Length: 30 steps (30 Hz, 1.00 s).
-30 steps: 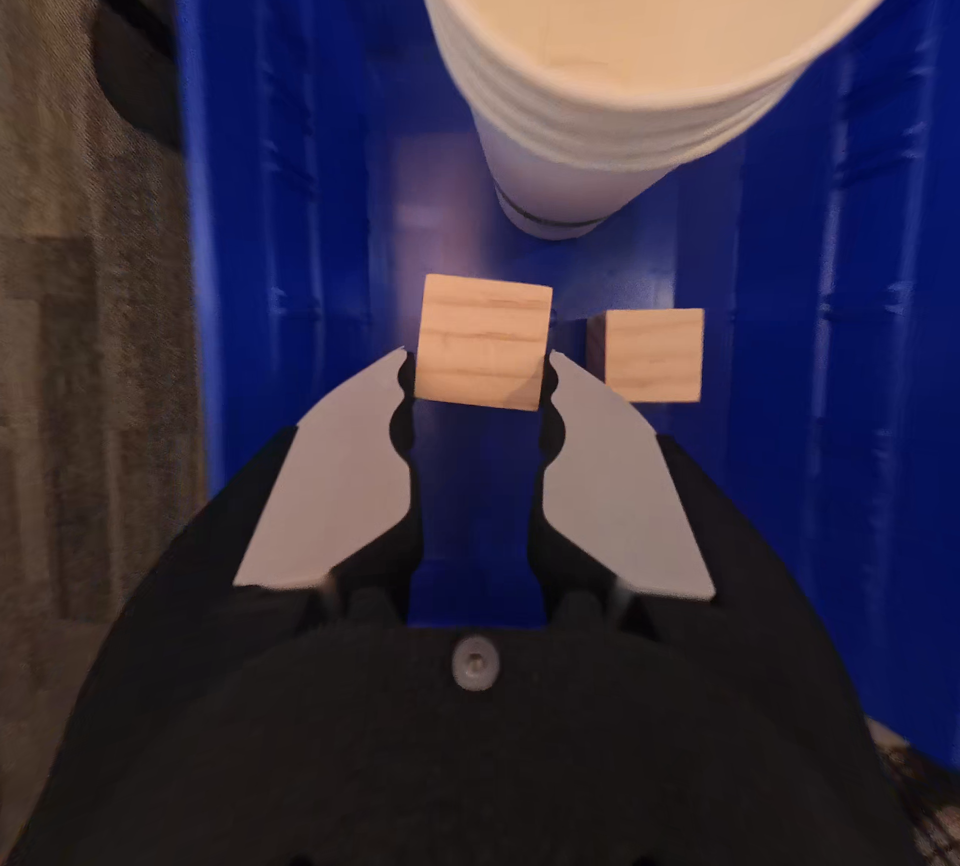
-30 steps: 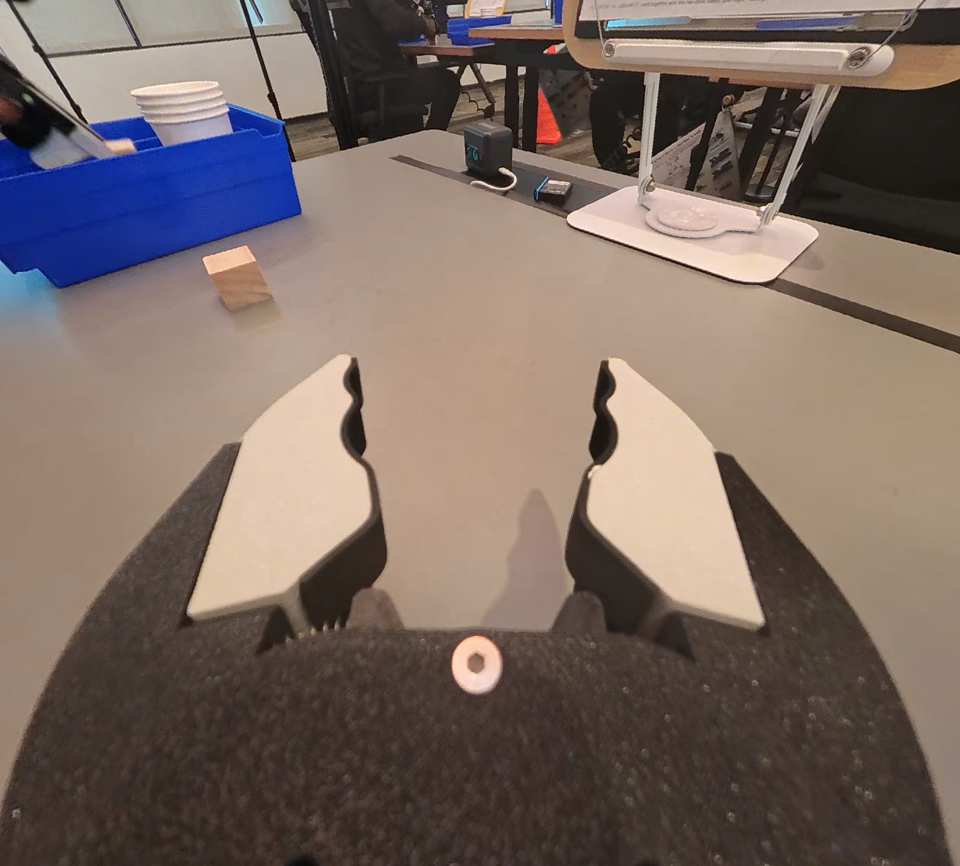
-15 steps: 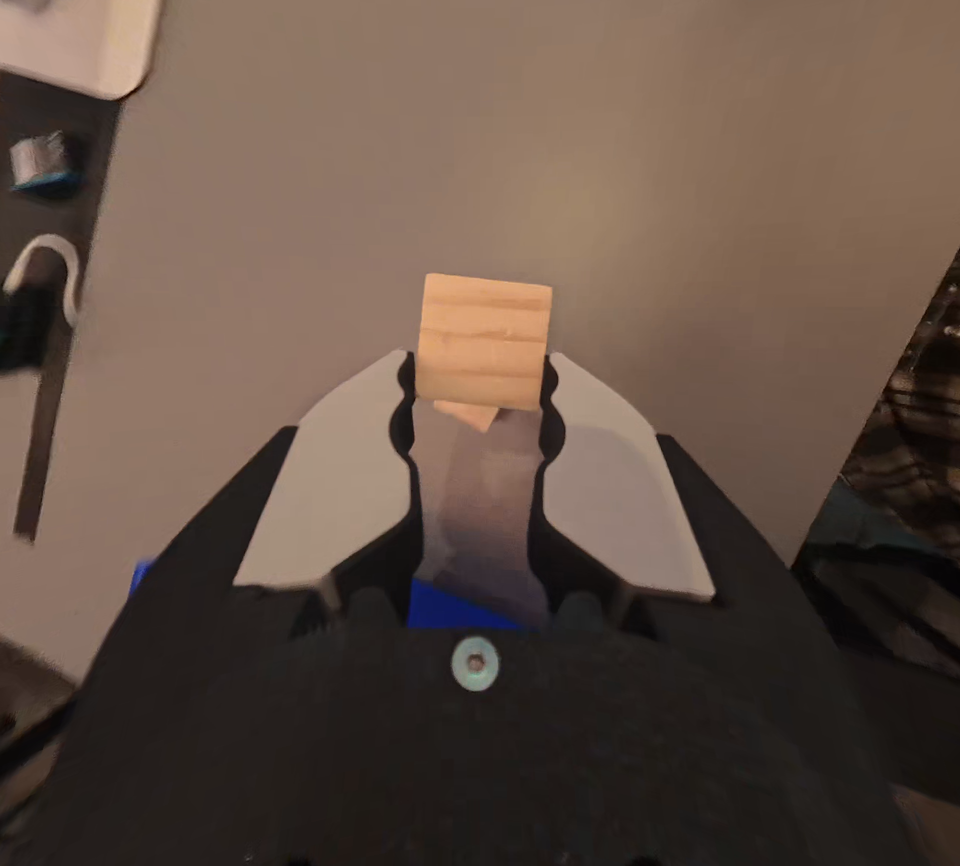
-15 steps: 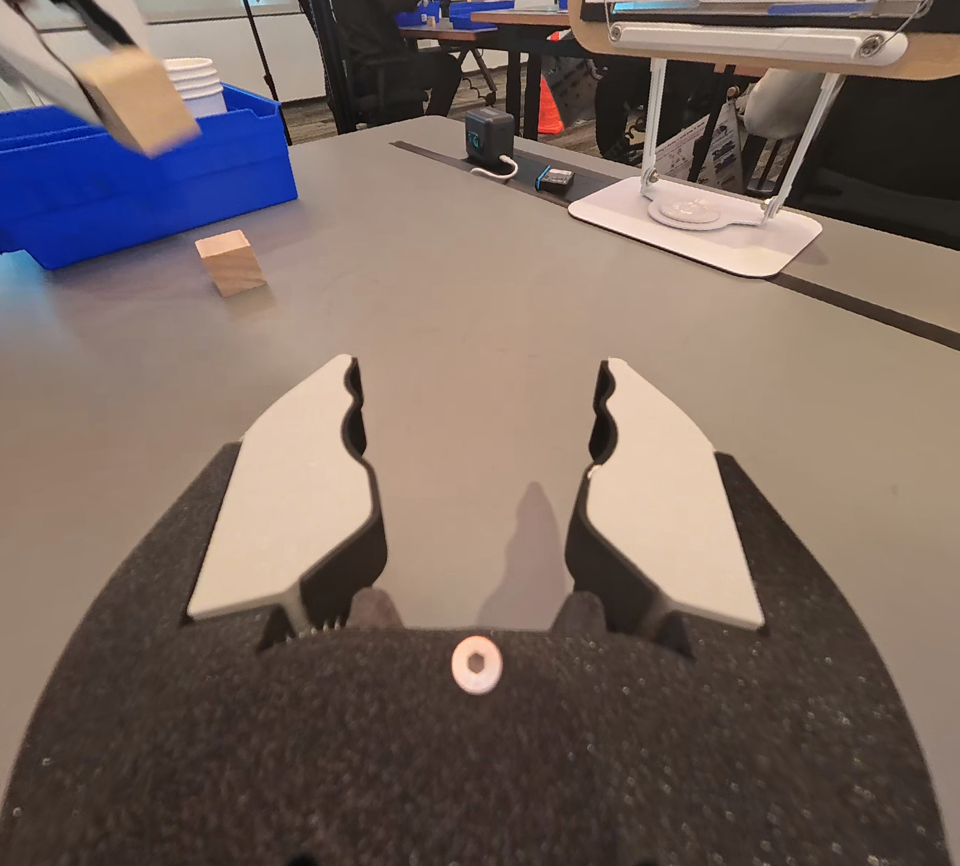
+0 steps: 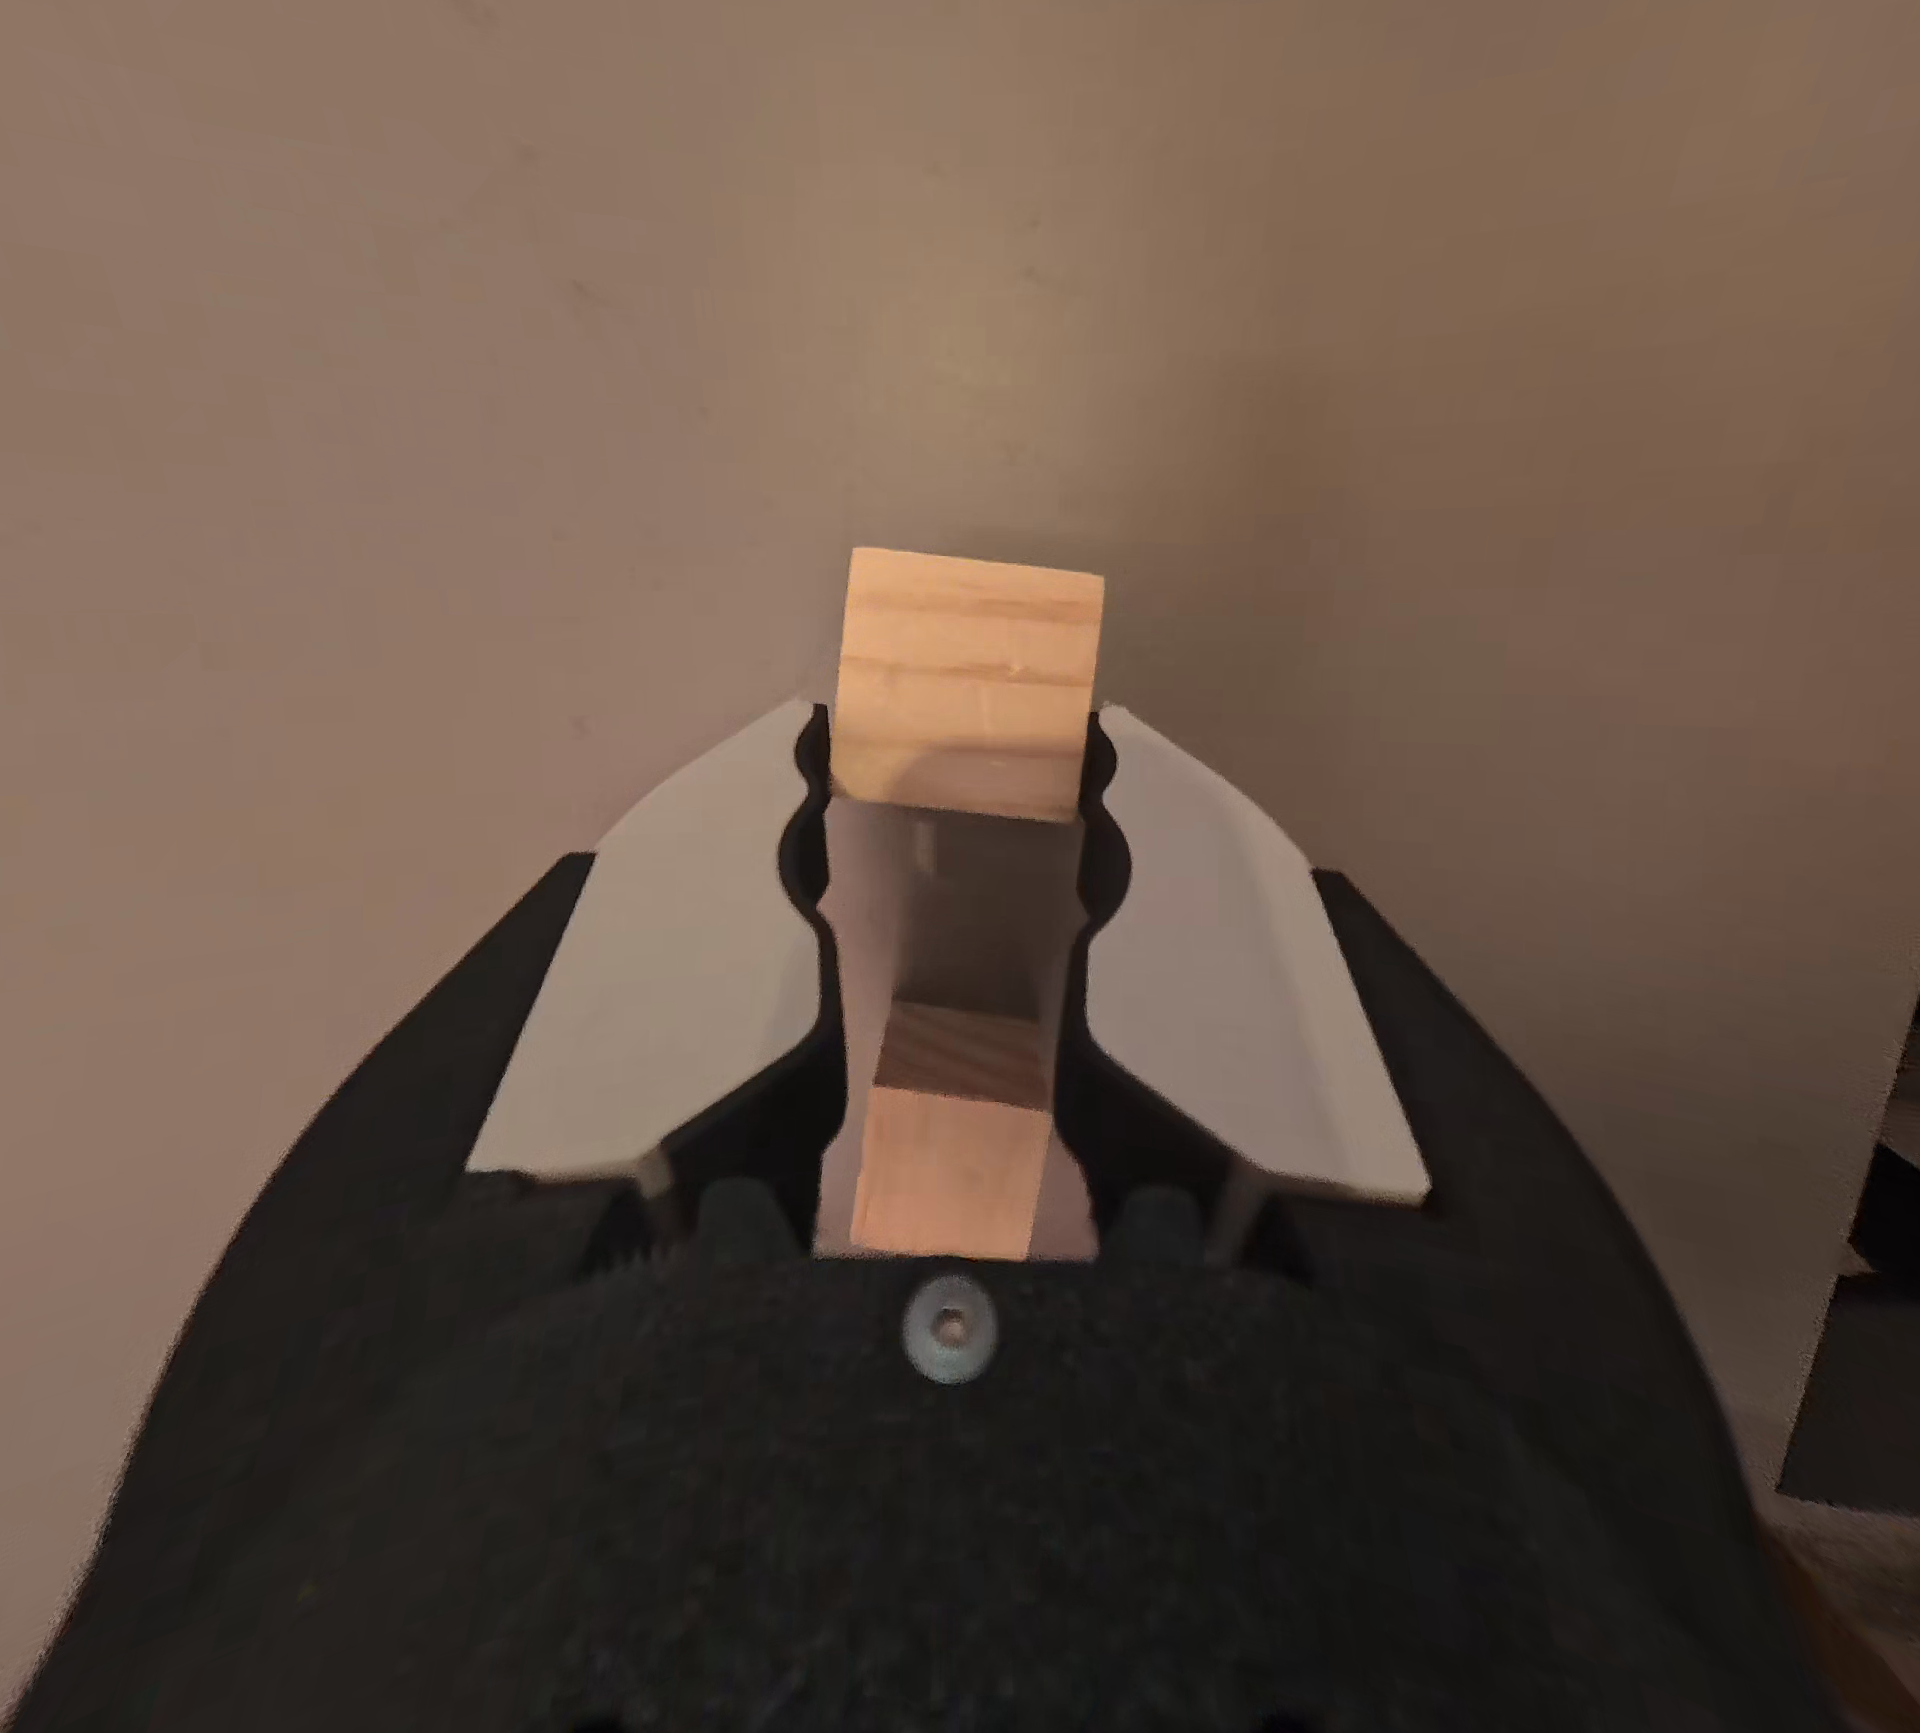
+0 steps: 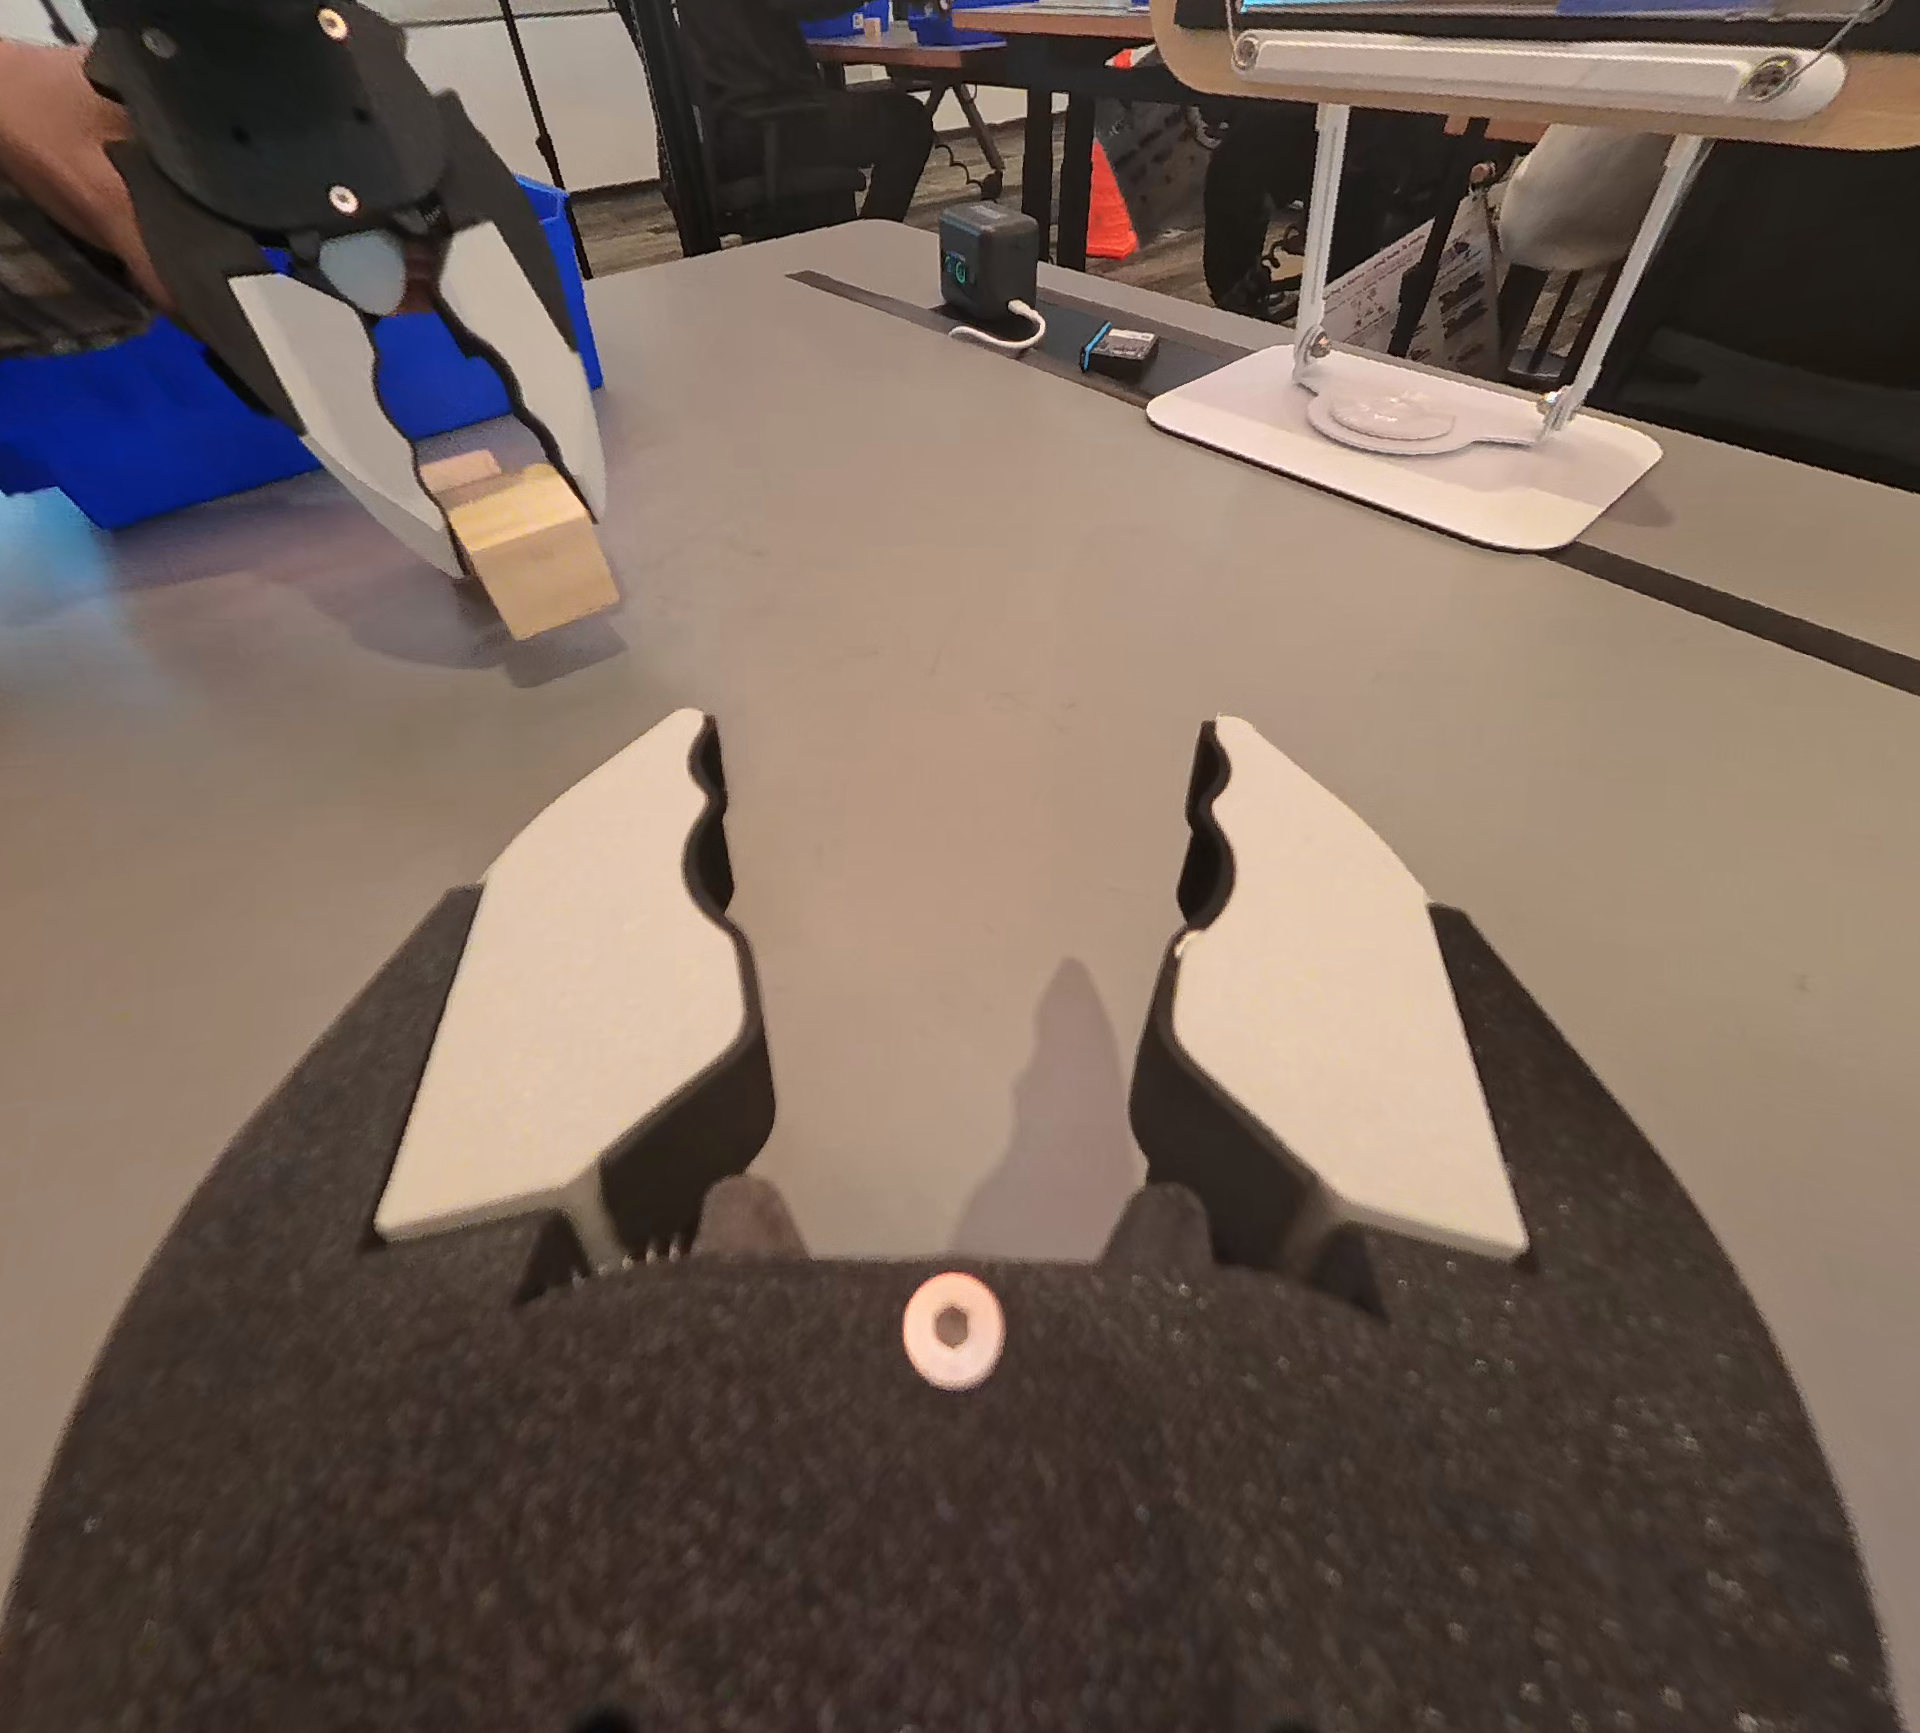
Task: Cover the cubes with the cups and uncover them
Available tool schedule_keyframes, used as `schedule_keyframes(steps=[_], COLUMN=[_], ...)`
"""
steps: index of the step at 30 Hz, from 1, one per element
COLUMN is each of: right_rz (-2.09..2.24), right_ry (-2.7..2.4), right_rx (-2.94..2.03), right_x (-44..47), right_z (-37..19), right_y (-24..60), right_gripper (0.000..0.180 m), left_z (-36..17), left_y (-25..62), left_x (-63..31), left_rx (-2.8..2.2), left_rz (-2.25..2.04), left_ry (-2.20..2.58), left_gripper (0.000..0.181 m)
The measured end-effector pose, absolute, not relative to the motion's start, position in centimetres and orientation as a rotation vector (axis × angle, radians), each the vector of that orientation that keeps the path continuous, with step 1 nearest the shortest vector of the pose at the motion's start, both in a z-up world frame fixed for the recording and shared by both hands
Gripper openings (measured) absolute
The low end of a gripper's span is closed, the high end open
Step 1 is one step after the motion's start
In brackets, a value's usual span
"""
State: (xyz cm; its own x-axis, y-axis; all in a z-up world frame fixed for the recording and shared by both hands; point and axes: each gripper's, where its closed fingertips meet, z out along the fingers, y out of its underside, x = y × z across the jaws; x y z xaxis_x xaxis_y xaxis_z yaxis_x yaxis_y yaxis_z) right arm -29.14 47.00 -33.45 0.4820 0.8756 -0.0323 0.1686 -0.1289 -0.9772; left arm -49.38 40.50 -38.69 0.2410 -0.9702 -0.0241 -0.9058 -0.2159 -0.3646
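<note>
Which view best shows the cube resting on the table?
The left wrist view: the resting cube shows between the fingers, below the held cube. In the right wrist view the left gripper hides most of it.

The left gripper (image 5: pixel 961 748) clamps a pale wooden cube (image 5: pixel 971 681) at its fingertips; a second wooden cube (image 5: pixel 951 1184) lies between the jaws' bases on the grey tabletop (image 5: pixel 935 229).
</note>
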Motion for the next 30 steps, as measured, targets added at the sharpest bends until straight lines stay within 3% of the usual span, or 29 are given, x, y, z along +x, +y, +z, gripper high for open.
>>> schedule_keyframes(steps=[30], right_rz=[0.79], right_ry=[-0.916], right_rx=[-1.613], right_x=[-29.0], right_z=[-33.5], right_y=[47.1], right_gripper=[0.084], left_z=[-41.6], left_y=[40.4], left_x=[-49.6], left_rx=[-2.304], left_rz=[-0.307], left_ry=[1.745], left_gripper=[0.045])
